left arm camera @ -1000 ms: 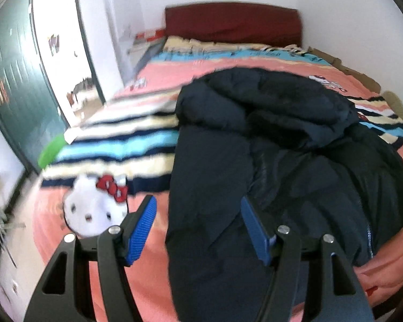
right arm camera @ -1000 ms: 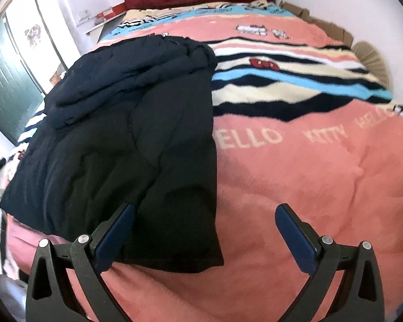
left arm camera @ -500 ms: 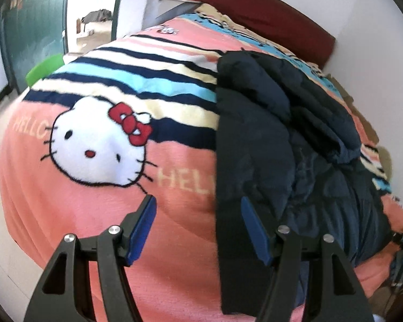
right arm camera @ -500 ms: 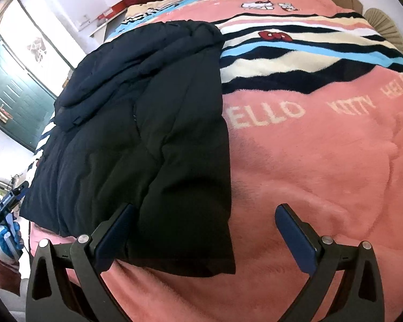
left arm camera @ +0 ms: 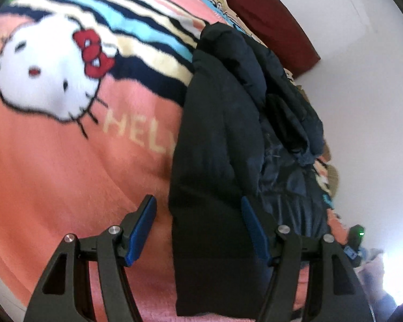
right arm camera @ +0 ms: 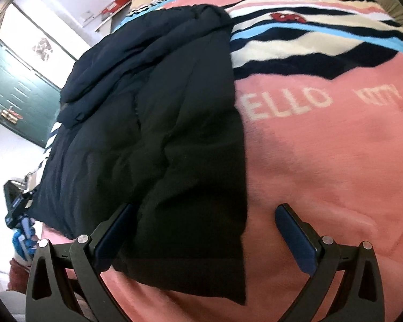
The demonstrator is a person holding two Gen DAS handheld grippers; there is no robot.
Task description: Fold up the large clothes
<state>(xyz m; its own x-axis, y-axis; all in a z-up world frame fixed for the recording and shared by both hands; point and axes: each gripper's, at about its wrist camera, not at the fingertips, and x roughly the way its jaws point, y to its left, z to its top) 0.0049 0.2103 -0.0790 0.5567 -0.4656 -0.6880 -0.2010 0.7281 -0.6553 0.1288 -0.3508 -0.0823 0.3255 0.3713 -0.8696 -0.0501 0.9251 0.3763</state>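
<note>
The dark puffer jacket (right arm camera: 153, 123) lies lengthwise on the bed's pink striped blanket (right arm camera: 322, 161), its hem nearest both cameras and what seems to be its bunched hood toward the red headboard (left arm camera: 271, 18). The left tool (left arm camera: 198, 230) spreads wide over the hem's left corner, the right tool (right arm camera: 204, 238) wide over its right corner, neither gripping fabric.

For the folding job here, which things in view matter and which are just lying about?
Part of the job:
dark jacket, spread on the bed
left gripper, jaws open
right gripper, jaws open

Just there:
cartoon blanket under the jacket
red headboard
green door
</note>
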